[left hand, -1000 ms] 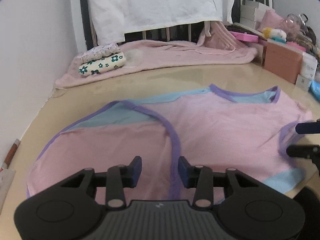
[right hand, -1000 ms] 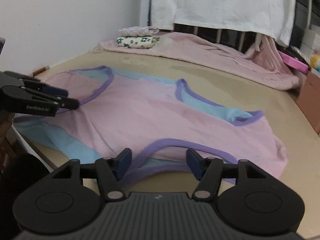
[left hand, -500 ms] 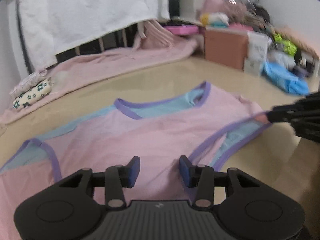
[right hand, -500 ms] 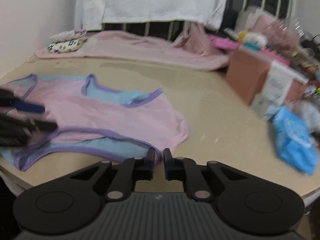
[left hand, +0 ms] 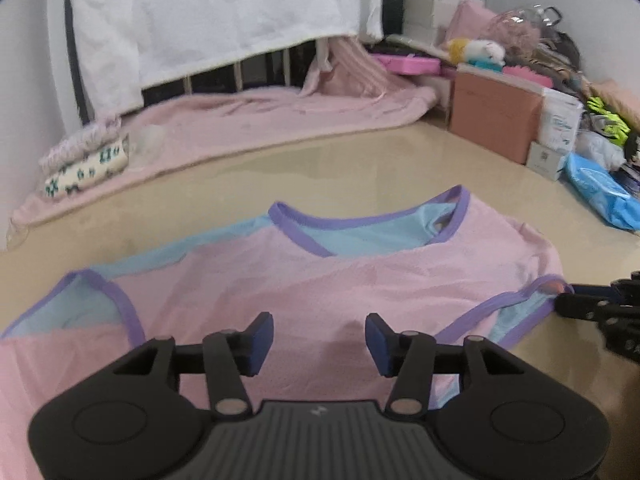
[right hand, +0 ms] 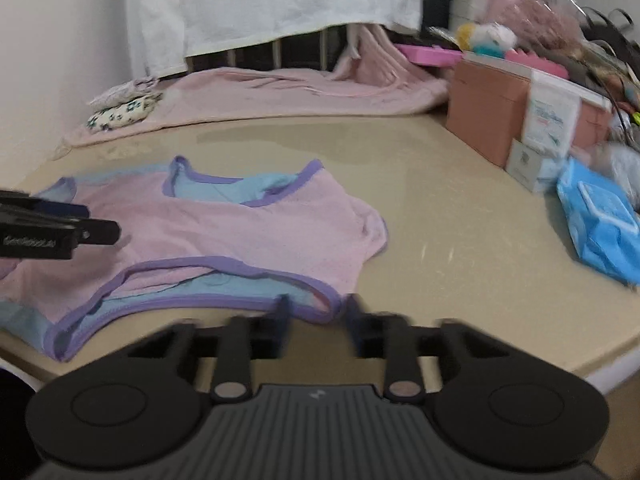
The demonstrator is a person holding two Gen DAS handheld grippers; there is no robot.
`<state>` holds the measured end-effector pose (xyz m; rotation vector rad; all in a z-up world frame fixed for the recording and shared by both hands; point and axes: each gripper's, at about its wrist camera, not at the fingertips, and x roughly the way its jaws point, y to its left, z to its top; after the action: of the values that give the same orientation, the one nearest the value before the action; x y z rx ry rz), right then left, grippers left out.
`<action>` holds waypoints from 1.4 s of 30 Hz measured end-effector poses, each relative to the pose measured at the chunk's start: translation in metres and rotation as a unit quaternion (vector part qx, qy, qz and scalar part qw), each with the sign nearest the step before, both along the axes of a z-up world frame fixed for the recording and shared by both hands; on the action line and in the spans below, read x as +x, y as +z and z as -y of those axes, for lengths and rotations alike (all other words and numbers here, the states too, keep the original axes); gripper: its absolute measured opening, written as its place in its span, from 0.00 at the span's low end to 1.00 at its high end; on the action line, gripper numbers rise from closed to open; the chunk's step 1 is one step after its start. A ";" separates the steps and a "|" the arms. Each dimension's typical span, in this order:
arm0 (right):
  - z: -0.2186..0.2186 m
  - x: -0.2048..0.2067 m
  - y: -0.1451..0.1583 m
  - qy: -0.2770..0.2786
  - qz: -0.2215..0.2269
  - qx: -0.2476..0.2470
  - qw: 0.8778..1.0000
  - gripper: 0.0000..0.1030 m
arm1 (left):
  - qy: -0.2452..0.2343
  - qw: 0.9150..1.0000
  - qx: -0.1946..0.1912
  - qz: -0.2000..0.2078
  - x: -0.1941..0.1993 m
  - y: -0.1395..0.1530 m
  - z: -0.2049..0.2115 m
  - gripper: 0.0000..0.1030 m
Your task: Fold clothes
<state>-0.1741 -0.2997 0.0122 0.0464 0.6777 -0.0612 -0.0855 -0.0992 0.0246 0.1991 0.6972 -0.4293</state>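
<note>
Left tongs [left hand: 319, 338] bottom centre, blue pads spread apart, over pink top [left hand: 320, 292]. Right tongs [right hand: 316, 320] bottom centre, blurred, pads apart, straddling purple-trimmed corner of top at near tabletop [right hand: 460, 248] edge. Top spread flat, mid-frame, blue lining showing at openings. Blue packet [right hand: 600, 224] right. Brown box [right hand: 486, 120] upper right. Pink blanket [left hand: 260, 120] and folded floral cloth [left hand: 86, 168] far left, white sheet [left hand: 208, 12] above.
</note>
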 end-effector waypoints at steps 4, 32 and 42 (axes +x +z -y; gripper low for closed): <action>0.007 -0.004 0.029 0.016 -0.013 0.016 1.000 0.06 | 0.014 1.000 -0.008 -0.011 0.005 -0.006 -0.004 0.52; -0.037 -0.005 0.025 0.156 -0.042 -0.006 0.987 0.03 | 0.013 1.000 -0.006 0.010 0.002 -0.010 -0.005 0.64; -0.023 -0.019 0.046 0.120 -0.053 0.011 0.991 0.29 | 0.014 0.999 0.012 0.026 -0.002 -0.008 -0.004 0.63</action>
<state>-0.1930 -0.2768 0.0585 -0.0178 0.7860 0.1766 -0.0875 -0.0954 0.0163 0.2219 0.6544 -0.3875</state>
